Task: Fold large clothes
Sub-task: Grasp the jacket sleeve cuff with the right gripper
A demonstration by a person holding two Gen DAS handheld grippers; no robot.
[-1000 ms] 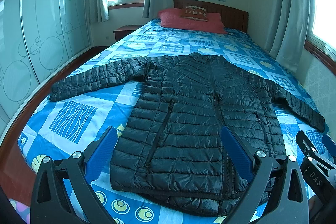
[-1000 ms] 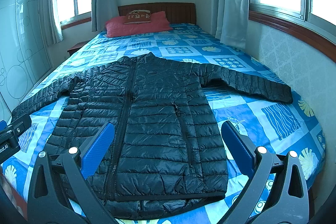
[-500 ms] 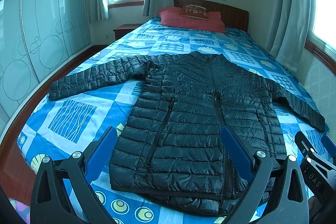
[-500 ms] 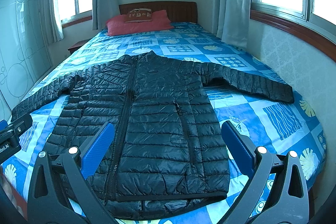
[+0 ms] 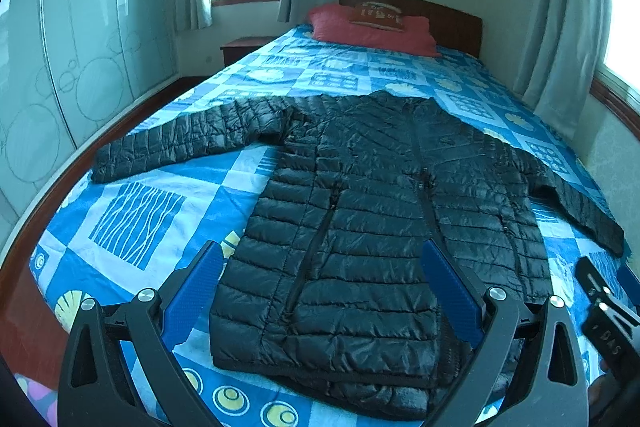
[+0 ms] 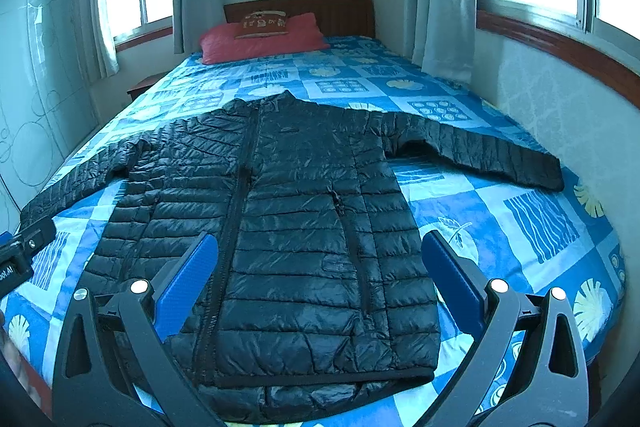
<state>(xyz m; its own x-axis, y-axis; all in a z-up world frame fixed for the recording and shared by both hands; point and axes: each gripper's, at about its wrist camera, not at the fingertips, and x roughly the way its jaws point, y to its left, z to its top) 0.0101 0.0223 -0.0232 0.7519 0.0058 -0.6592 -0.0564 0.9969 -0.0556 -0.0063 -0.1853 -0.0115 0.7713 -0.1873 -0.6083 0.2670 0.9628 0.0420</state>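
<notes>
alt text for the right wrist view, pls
A black quilted puffer jacket lies flat, zipped and sleeves spread, on a bed with a blue patterned cover. The open right hand-held gripper hovers above its hem, holding nothing. A red pillow sits at the wooden headboard.

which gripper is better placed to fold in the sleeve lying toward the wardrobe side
Left, probably. In its view the left gripper is open over the jacket hem, with that sleeve stretched out on its side. The right gripper, also open, faces the opposite sleeve near the window wall.
</notes>
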